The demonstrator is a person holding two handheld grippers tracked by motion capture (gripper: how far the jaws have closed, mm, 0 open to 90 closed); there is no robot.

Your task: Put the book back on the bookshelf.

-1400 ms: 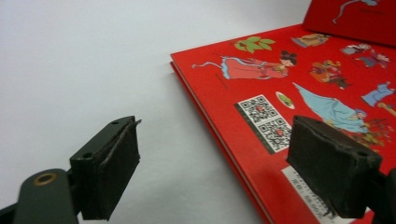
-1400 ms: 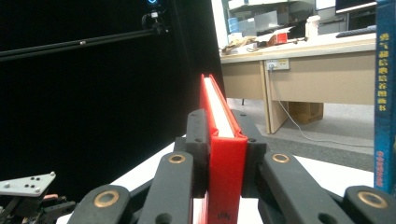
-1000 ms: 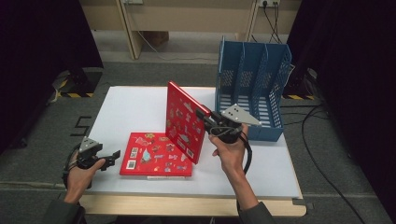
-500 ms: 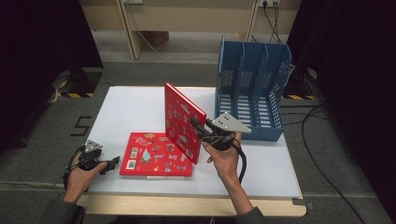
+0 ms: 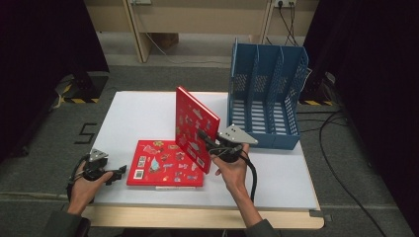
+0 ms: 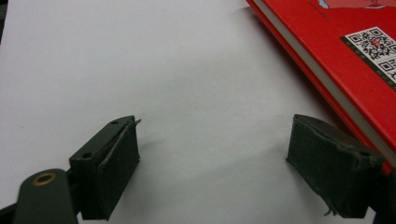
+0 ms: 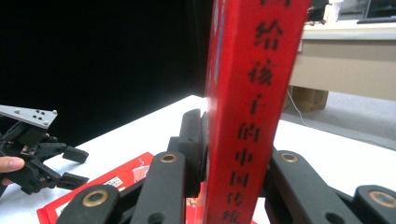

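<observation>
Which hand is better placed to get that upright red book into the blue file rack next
Right. The right gripper already clamps the upright red book beside the blue file rack; the left gripper sits open at the table's far side.

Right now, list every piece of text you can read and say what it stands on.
"给孩子的中国传": runs down the spine of the upright red book held in the right gripper; its last characters are cut off.
QR codes, no readable words: on the flat red book.
Cover print on both books, high view: too small to read.
</observation>
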